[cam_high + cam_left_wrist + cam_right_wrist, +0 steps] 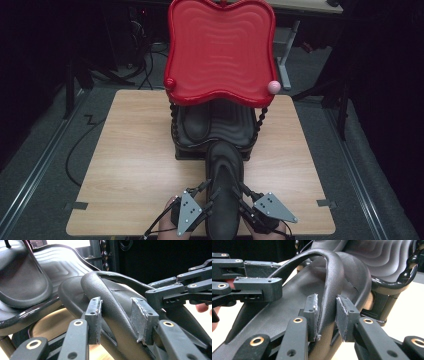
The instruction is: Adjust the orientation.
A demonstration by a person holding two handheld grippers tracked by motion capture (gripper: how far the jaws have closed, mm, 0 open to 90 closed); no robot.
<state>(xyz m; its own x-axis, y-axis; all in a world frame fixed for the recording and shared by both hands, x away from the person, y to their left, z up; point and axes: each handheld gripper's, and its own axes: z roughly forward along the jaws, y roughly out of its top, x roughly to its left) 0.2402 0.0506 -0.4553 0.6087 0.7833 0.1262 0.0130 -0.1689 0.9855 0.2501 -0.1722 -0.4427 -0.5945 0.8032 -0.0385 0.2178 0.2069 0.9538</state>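
Observation:
A black flip-flop sandal (223, 170) lies lengthwise at the table's near middle, its far end against the black lower tray (237, 120) of a two-tier stand. My left gripper (212, 192) is at its left side and shut on the left arm of the sandal's strap (112, 305), which runs between the pads (96, 315). My right gripper (239, 187) is at the right side, shut on the right arm of the strap (332, 285). A second black sandal (195, 122) lies in the lower tray.
A red wavy tray (220, 50) forms the stand's top tier and overhangs the lower tray, with a pink ball (273, 86) and a red ball (170, 82) at its front corners. The wooden table (135, 150) has bare room left and right. Cables lie on the floor behind.

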